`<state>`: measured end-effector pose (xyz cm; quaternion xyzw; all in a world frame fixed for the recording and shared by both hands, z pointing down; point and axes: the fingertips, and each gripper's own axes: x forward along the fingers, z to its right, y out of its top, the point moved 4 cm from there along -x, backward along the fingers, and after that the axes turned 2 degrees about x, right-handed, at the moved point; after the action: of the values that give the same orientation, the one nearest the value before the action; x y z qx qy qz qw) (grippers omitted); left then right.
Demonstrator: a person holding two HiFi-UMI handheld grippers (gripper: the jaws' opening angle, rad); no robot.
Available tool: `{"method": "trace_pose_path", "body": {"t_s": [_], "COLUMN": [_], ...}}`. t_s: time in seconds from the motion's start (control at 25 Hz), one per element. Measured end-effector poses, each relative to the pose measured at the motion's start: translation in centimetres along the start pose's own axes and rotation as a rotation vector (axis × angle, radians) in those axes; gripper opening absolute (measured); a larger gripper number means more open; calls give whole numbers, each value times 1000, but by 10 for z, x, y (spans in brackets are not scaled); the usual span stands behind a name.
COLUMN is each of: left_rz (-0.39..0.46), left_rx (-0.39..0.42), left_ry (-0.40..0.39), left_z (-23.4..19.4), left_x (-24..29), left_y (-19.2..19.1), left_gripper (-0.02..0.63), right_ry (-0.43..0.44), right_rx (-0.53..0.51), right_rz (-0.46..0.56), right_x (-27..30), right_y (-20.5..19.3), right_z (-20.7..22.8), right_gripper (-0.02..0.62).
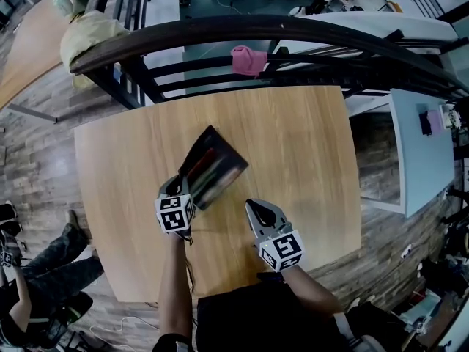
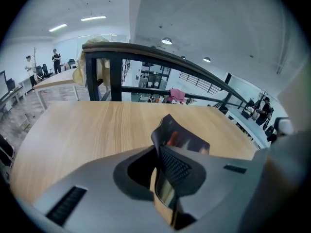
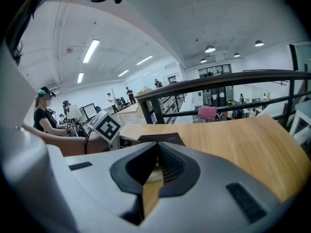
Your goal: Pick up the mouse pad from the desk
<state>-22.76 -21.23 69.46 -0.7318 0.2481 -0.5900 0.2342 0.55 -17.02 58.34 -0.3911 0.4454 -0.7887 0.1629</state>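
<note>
The left gripper's jaws clamp the near edge of the mouse pad, a grip only its own view shows. The head view shows the pad tilted, apparently clear of the desk. Right of the pad, the right gripper is closed on nothing.

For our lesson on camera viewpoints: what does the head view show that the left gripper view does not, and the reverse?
Head view only: the marker cubes on the left gripper and right gripper, and the light wooden desk's near edge. Left gripper view only: jaws closed on the dark rectangular mouse pad's edge; ceiling lights. Both: the pad held tilted, and a pink cloth on the black railing.
</note>
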Motion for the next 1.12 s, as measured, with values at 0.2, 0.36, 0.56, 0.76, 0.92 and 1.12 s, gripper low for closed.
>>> {"method": "trace_pose_path", "body": {"t_s": [0.2,0.36,0.56,0.76,0.92,1.12], "left_rz": [20,29,44,67,90,117], "left_rx": [-17,-31,-38,-47,-49,-68], "left_ry": [7,14,30,41,48,55], "left_z": [5,9,12,17,23,29], "left_x": [-15,-28,-40,-57,-71,-89], "left_y": [-4,-11,-13,-15,-17,-21], "left_gripper": [44,43,43,43,43,43], "right_ry": [3,5,8,11,9,9], "right_rx": [-9,-13,-17,-26,-24,-26], "right_rz": [10,16,27,35,46,57], "right_x": [-10,-18,-23,-32,-42,-53], "right_y": [1,0,4,5,6,7], "right_z": [-5,-11,-15,-22,-24,-27], "right_gripper": [31,31,31,31,31,31]}}
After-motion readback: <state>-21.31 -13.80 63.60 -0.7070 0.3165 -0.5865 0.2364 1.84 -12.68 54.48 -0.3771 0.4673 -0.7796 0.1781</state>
